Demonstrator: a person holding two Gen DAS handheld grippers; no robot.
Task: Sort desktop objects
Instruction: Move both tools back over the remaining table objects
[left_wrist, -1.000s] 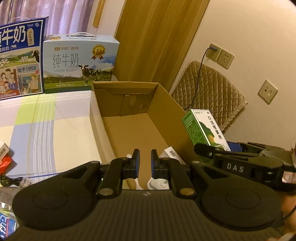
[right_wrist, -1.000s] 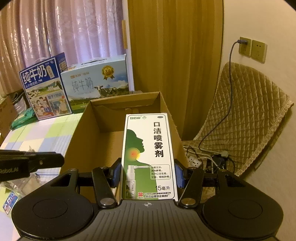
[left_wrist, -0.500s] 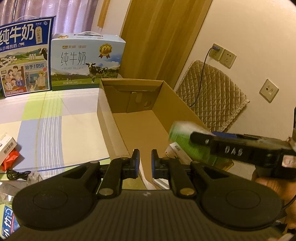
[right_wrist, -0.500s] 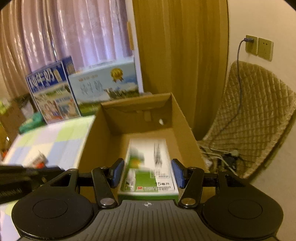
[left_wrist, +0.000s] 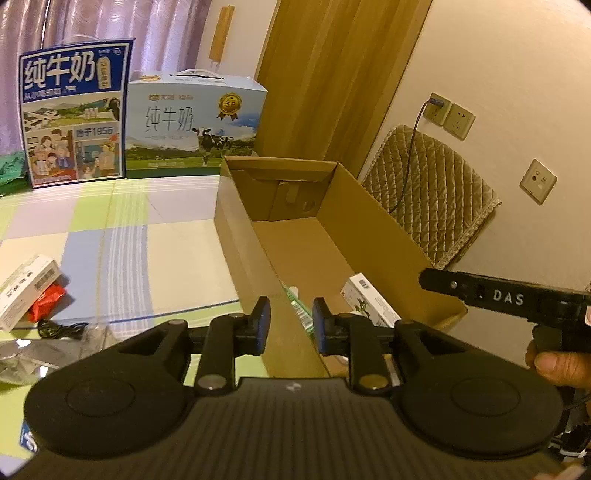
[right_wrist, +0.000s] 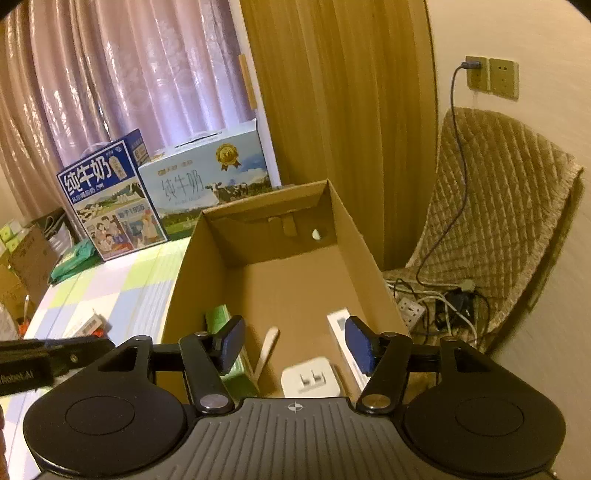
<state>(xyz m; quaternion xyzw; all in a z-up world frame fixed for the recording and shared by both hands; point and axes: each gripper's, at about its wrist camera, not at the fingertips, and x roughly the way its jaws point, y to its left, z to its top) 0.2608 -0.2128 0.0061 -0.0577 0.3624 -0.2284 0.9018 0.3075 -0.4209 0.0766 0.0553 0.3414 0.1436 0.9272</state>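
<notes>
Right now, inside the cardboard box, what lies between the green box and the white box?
In the right wrist view, a pale flat stick and a white plug adapter lie between the green box and the white box.

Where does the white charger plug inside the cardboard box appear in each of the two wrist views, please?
Left wrist: not in it; the near end of the box floor is hidden behind the left gripper.
Right wrist: white charger plug at bottom centre, on the box floor between the open fingers of the right gripper.
Shared landmark: the cardboard box, with the cut-out in its far end wall.
</notes>
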